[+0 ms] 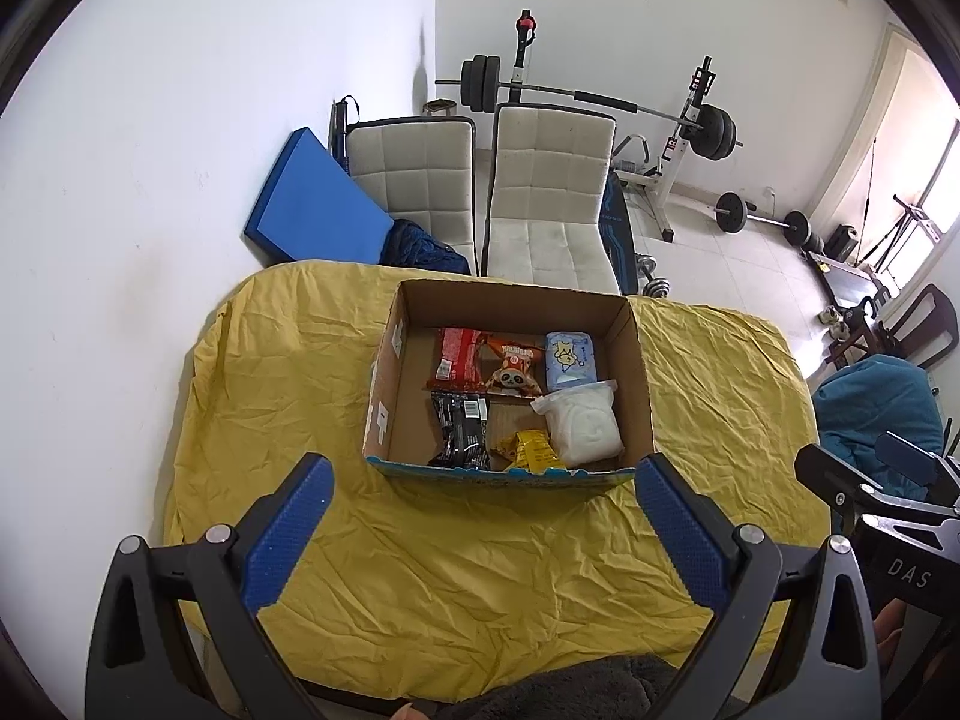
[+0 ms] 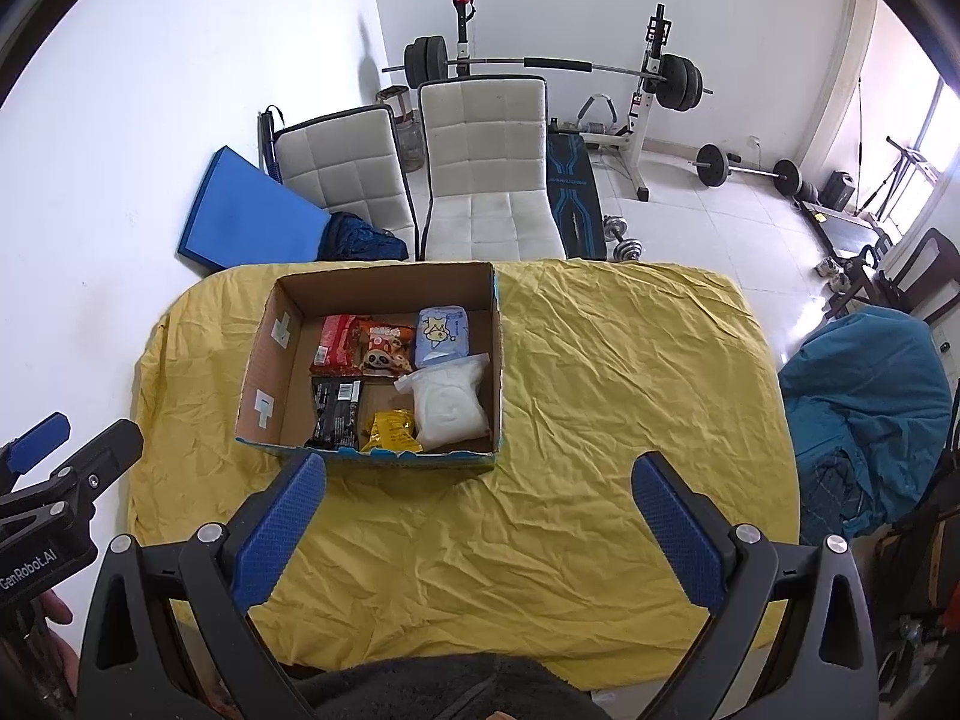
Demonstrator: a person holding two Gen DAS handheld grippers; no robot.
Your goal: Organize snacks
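Sorting looks finished: six snack packets lie inside the open brown cardboard box point(image 1: 510, 384), both blue-padded grippers, left gripper point(image 1: 483, 516) and right gripper point(image 2: 480, 510), spread empty nearside; next likely withdrawal.

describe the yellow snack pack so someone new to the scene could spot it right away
On the table under the yellow cloth stands an open cardboard box. Look along the box's near wall: the yellow snack pack lies there between a black wrapper and a white bag. It is the smallest pack in the box and the only yellow one.
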